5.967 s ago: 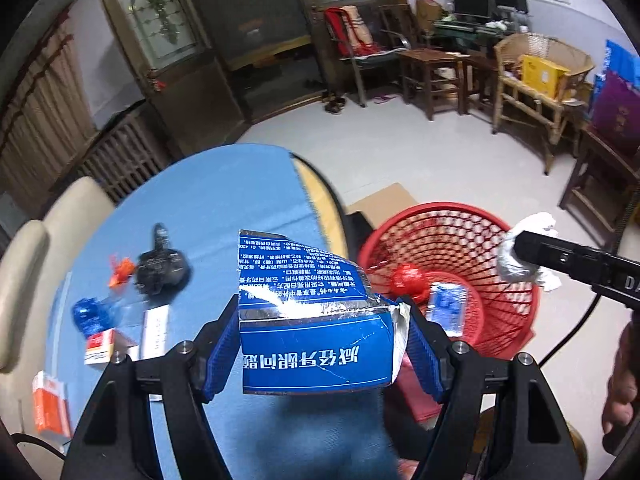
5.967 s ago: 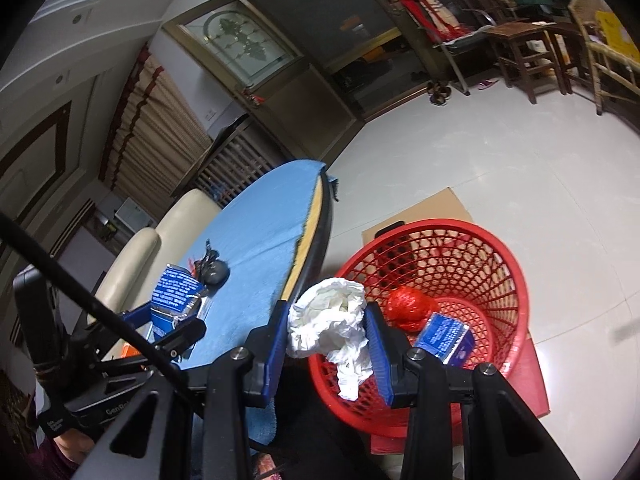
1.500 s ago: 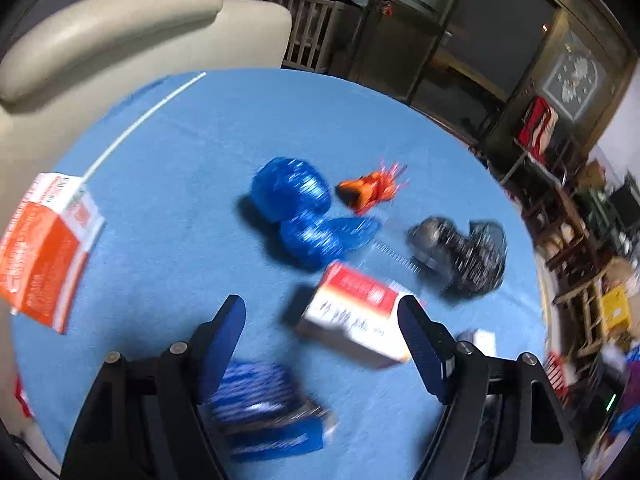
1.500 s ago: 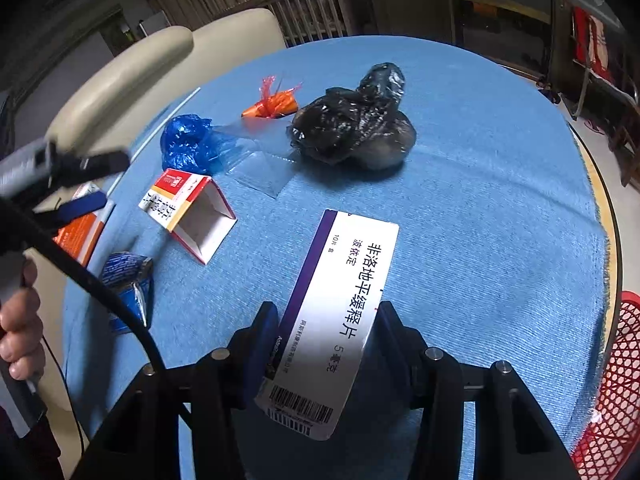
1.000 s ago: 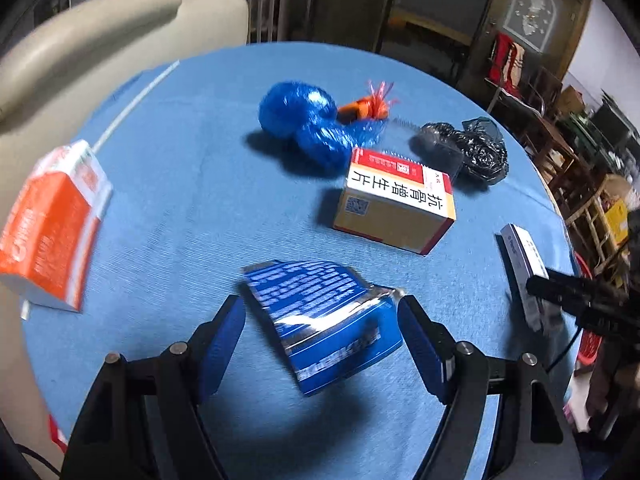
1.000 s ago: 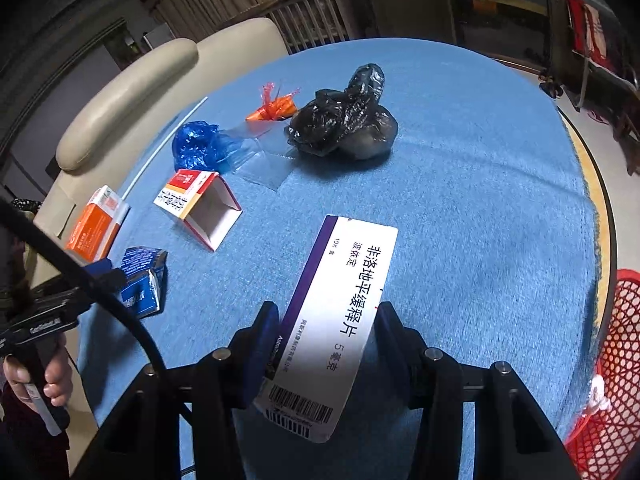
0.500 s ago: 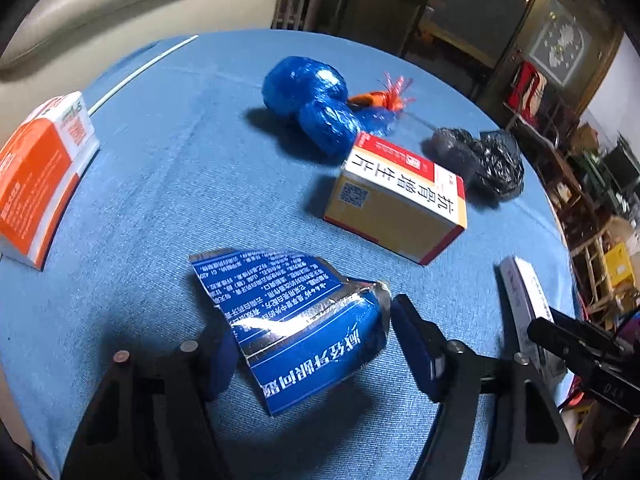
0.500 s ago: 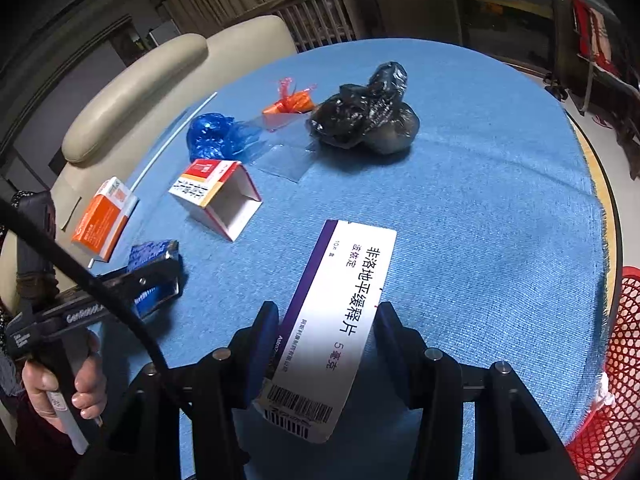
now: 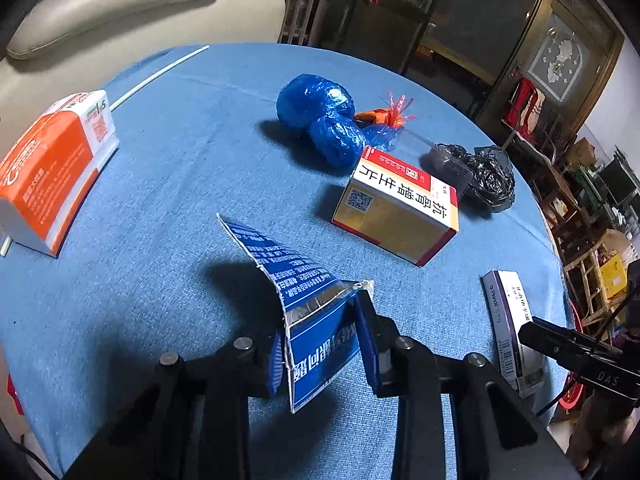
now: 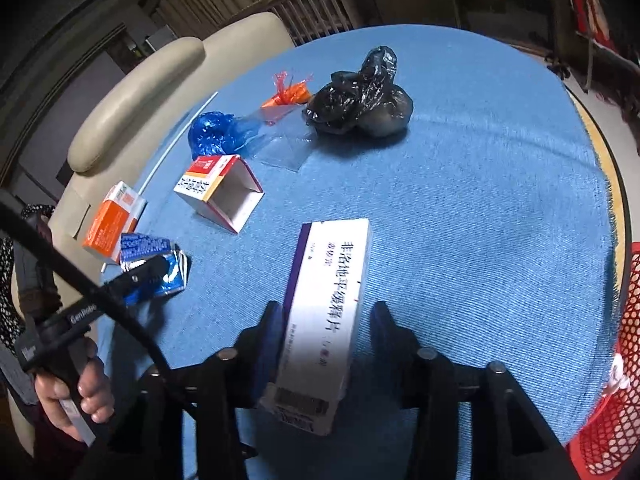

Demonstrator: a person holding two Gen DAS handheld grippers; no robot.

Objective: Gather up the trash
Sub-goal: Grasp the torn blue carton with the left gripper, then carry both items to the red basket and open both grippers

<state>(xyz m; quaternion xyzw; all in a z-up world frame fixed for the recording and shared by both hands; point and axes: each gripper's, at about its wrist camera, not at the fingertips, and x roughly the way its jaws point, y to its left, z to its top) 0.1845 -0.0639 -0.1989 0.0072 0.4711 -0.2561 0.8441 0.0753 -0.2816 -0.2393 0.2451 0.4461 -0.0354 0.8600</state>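
Note:
A torn blue carton (image 9: 296,276) stands tilted on the round blue-clothed table (image 9: 180,152). My left gripper (image 9: 320,328) is closing its jaws on it, and both blue pads press its lower end. The right wrist view shows the same carton (image 10: 152,256) at the left gripper's tip. A long white and purple medicine box (image 10: 324,304) lies between the fingers of my right gripper (image 10: 326,316). Its jaws are opening: the left pad is at the box's side and the right pad stands off it. That box (image 9: 508,308) also shows at the right of the left wrist view.
On the cloth lie a red and white box (image 9: 396,208), an orange box (image 9: 48,164), blue plastic bags (image 9: 320,116), an orange-red wrapper (image 9: 384,114) and a black bag (image 9: 476,172). A red mesh basket (image 10: 616,380) sits beyond the table's right edge. A beige chair (image 9: 120,4) stands behind.
The left jaws have closed in from wide apart onto the blue carton, which now stands tilted up. The right jaws have widened, leaving a gap at the white box's right side.

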